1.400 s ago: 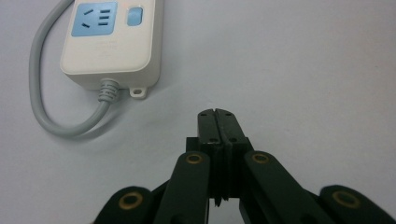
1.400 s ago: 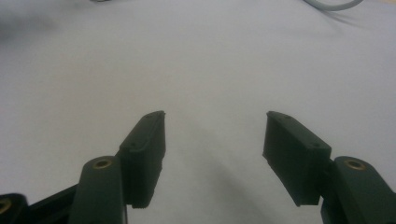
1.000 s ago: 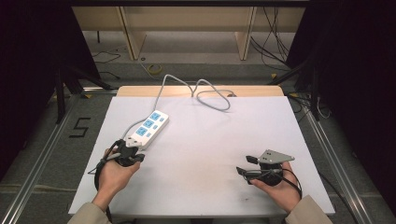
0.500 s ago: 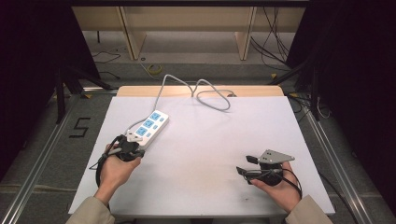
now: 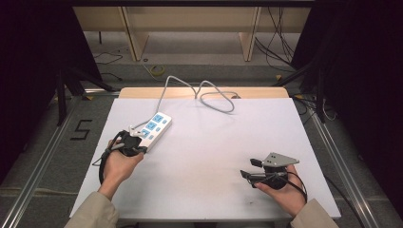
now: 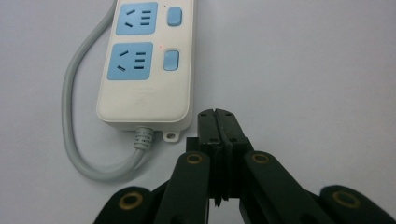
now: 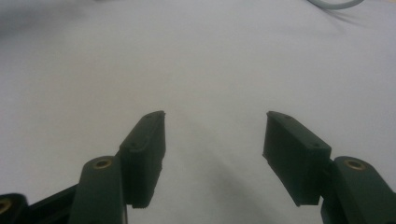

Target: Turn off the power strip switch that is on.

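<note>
A white power strip (image 5: 153,129) with blue sockets lies at the left of the white table; in the left gripper view the power strip (image 6: 147,70) shows two sockets and two blue switches. Its grey cable (image 5: 209,95) loops toward the far edge. My left gripper (image 5: 135,142) sits just off the strip's near end, its jaws pressed together with nothing between them (image 6: 217,122). My right gripper (image 5: 247,168) rests low at the table's right front, and its jaws (image 7: 212,149) stand wide apart over bare tabletop.
The table (image 5: 214,142) has a wooden strip along its far edge. Beyond it stand wooden shelf legs (image 5: 133,33) and loose cables on the floor. A metal rail (image 5: 43,156) runs along the left side, beside a floor mark "5".
My left hand has crept a little forward toward the strip's near end. The right hand has stayed where it was.
</note>
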